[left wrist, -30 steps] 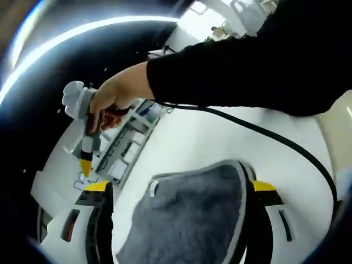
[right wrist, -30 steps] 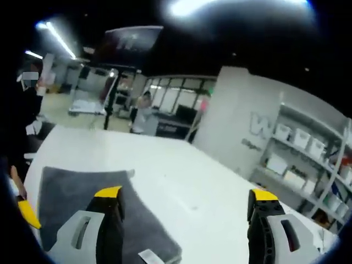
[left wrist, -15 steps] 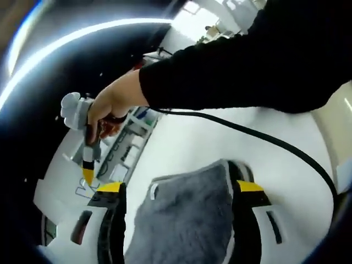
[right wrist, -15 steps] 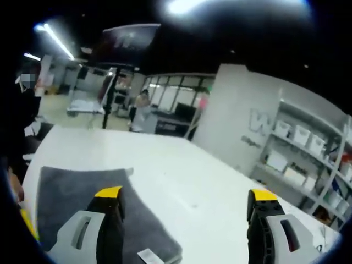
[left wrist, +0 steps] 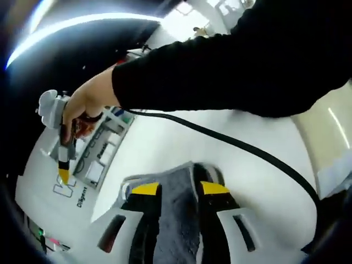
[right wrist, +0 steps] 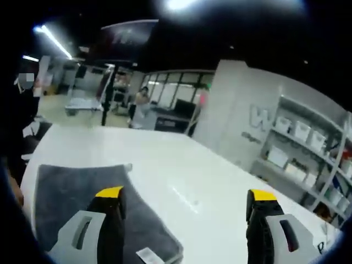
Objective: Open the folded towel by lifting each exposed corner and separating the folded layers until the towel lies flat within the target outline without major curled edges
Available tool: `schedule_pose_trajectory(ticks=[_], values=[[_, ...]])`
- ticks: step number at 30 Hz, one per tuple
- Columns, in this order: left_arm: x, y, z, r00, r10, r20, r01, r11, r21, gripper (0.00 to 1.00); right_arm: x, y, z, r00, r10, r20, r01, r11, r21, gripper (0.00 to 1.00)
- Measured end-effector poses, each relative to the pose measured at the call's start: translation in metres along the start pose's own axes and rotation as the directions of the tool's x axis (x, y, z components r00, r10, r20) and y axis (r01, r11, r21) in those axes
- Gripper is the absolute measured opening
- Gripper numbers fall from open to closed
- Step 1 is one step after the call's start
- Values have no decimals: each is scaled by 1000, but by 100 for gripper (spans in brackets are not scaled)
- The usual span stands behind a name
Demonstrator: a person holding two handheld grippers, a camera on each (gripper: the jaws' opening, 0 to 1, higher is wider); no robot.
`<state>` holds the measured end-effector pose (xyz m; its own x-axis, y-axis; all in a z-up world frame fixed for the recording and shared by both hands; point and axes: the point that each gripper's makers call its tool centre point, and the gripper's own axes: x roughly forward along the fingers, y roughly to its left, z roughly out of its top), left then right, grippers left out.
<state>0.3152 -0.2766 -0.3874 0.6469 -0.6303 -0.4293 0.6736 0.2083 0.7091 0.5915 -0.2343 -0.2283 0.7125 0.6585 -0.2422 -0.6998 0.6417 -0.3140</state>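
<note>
White tabletop [right wrist: 187, 181] is being viewed against a workshop backdrop of shelving with bins at 3 o'clock in the right gripper view; a person's hand [left wrist: 88, 104] and black sleeve are being seen at 10 to 1 o'clock in the left gripper view, a black cable [left wrist: 247, 151] trailing across the table.

Grey towel [right wrist: 82, 192], folded, is being seen lying flat at 8 o'clock in the right gripper view, a small white label at its near edge. Right gripper [right wrist: 184, 201] is being held with jaws spread wide and nothing between them, the left jaw over the towel's corner area, contact not determinable.

Left gripper [left wrist: 180, 190] is being seen with jaws drawn nearly together, a band of towel pile [left wrist: 179, 220] pinched between them; grip is judged as taken on cloth. Which layers are being held cannot be told.

Handling judgement: towel is being read as soft, limp, light, thick-piled microfibre, not slippery, not fragile. Sagging and folding back are being expected when lifted. Hold is best taken at an exposed corner or bound hem, top layer alone, lifted low.
</note>
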Motion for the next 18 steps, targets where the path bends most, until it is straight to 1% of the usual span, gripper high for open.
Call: schedule_pose_trajectory(ticks=[2,3,5,8,11,12,13,14,15,17,18], values=[[1,-2,0,1000,-9,7,10,1000,-16,19,1,-1,-3,1000,-7,0,7,1000,30,91],[1,-5,-1,1000,-25,5,25,999,-30,18,3,-4,-4,1000,-13,13,12,999,43,91],[2,-8,-1,999,-42,5,42,998,-44,16,7,-6,-7,1000,-7,19,6,999,50,84],[3,-10,-2,998,-58,4,58,997,-47,7,13,-11,-16,1000,-9,-1,9,998,63,82],[3,-12,-2,998,-67,9,67,996,-52,2,11,-3,-25,1000,11,-17,-10,996,89,74],[3,-11,-2,998,-66,9,66,996,-54,1,13,-6,-26,999,24,-27,-21,993,112,71],[3,-11,-1,998,-65,14,66,996,-58,1,14,-4,-31,999,38,-37,-33,991,132,67],[3,-11,-1,998,-67,17,68,996,-62,1,14,1,-38,996,64,-55,-55,988,148,59],[3,-11,0,997,-68,21,69,995,-68,1,13,6,-46,992,94,-81,-78,981,178,49],[2,-11,1,997,-67,30,70,995,-76,1,15,15,-57,980,168,-105,-138,959,249,40],[2,-11,1,997,-67,31,69,995,-78,1,16,22,-64,968,222,-118,-182,943,280,38]])
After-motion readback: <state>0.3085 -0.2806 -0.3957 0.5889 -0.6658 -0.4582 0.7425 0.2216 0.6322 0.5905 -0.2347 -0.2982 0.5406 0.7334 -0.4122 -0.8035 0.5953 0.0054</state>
